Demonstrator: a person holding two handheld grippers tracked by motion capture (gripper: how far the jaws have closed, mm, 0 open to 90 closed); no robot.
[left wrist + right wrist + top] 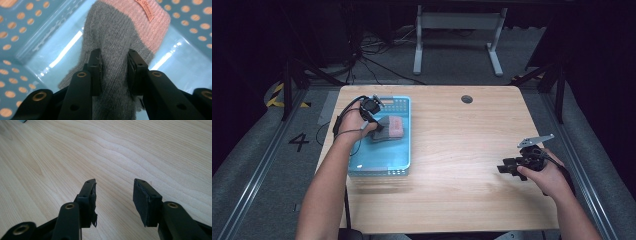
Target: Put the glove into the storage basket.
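Observation:
A grey knit sock (pixel 391 129) with a pink cuff lies in a light blue perforated basket (pixel 379 170) at the table's left side. My left gripper (pixel 377 126) reaches into the basket from the left. In the left gripper view the left gripper (pixel 114 66) has its two pads pressed on the grey part of the sock (pixel 117 30), with the pink cuff and its label farther off. At the table's right side my right gripper (pixel 504 167) rests low over the bare wood. The right gripper (pixel 115 195) stands open with nothing between its jaws.
The wooden table (pixel 462 150) has a round cable hole (pixel 467 99) near its far edge. The basket wall (pixel 22 30) rises close around the left gripper. Beyond the table, cables and a white table frame (pixel 457 22) stand on the grey floor.

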